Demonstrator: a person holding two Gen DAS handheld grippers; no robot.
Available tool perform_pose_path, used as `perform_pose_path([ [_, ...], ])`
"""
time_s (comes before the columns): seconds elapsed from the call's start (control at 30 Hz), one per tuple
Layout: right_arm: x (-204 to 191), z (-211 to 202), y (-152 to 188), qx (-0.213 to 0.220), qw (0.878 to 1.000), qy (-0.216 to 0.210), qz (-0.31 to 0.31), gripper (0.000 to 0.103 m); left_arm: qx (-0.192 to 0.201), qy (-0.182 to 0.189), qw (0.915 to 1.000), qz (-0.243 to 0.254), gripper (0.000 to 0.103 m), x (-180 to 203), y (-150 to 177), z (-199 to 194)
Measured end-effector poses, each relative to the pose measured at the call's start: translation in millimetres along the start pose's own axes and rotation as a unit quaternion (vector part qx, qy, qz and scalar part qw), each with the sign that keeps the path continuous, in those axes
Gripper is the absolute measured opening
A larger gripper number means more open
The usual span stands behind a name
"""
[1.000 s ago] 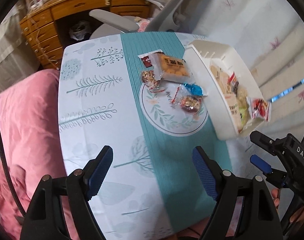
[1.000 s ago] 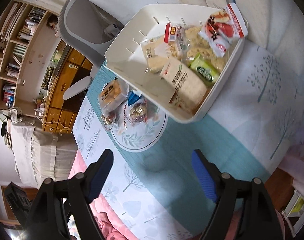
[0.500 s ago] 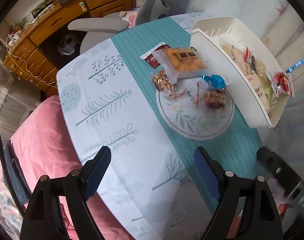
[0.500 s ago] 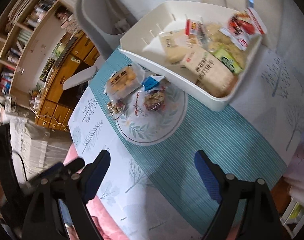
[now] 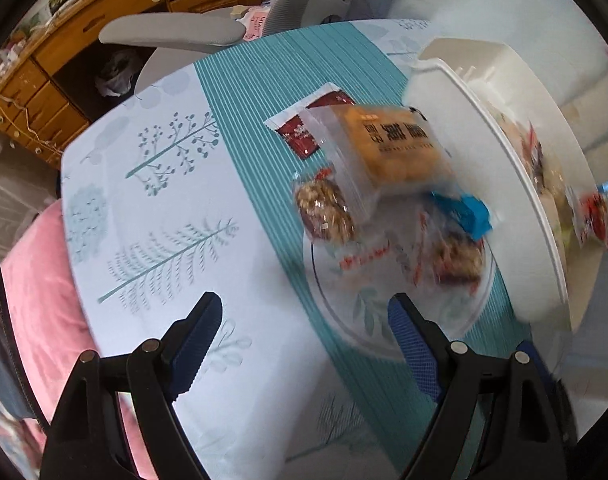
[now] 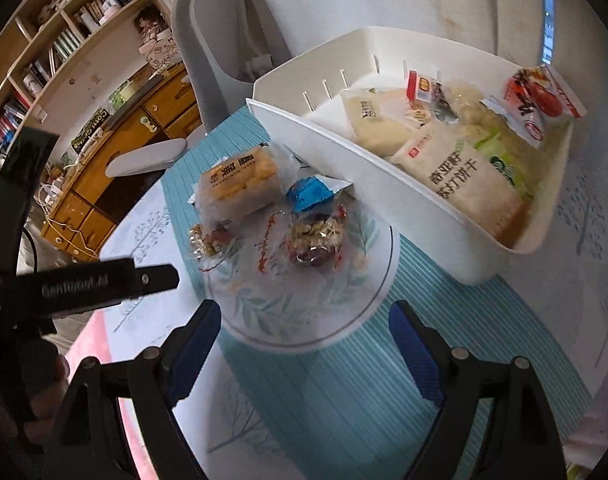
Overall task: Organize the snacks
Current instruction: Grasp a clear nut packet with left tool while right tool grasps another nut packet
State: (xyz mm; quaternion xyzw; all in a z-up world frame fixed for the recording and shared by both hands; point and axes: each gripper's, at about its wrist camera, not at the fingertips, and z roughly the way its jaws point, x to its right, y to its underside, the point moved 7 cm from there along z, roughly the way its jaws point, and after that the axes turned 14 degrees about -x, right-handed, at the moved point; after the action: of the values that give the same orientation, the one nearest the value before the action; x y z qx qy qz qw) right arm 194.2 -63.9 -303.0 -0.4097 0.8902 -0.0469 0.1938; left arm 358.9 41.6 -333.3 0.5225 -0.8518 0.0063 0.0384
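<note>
Loose snacks lie on the teal runner beside a white bin [image 5: 480, 184] [image 6: 384, 176] that holds several packets. They are an orange cake pack [image 5: 396, 148] [image 6: 239, 180], a red sachet [image 5: 304, 132], a blue wrapper [image 5: 464, 208] [image 6: 312, 192] and two nut bars [image 5: 324, 212] [image 6: 316, 240]. My left gripper [image 5: 304, 336] is open and empty, low over the table just short of the snacks. My right gripper [image 6: 304, 340] is open and empty, near the printed circle [image 6: 304, 304]. The left gripper's body [image 6: 83, 284] shows at the left of the right wrist view.
The table [image 5: 151, 216] has a tree-print cloth. A grey office chair [image 5: 171, 36] [image 6: 223, 32] stands at its far side, with a wooden desk [image 5: 63, 60] and a bookshelf [image 6: 63, 40] behind. Pink bedding [image 5: 35, 304] lies along the left edge.
Both grippers have dropped lower and moved in toward the loose snacks, which now look larger. The left gripper has come into the right wrist view. Both stay open.
</note>
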Motion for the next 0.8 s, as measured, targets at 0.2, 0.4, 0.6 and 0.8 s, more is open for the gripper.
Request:
perform_pose_path([
  [0.2,4,33,-12,0.006,1.0,0.022,0.001,0.087,0.018,0.039,0.9989,-0.017,0.084,5,-26,20],
  [0.4,5,58,-19,0.003,1.0,0.03,0.002,0.087,0.015,0.042,0.9989,-0.014,0.084,13,-44,39],
  [0.6,2,67,-27,0.022,0.998,0.046,-0.023,0.087,0.006,0.008,0.9998,-0.016,0.084,12,-57,56],
  [0.8,-3,71,-37,0.032,0.997,0.05,-0.046,0.087,0.002,0.005,0.9999,-0.012,0.077,12,-66,63],
])
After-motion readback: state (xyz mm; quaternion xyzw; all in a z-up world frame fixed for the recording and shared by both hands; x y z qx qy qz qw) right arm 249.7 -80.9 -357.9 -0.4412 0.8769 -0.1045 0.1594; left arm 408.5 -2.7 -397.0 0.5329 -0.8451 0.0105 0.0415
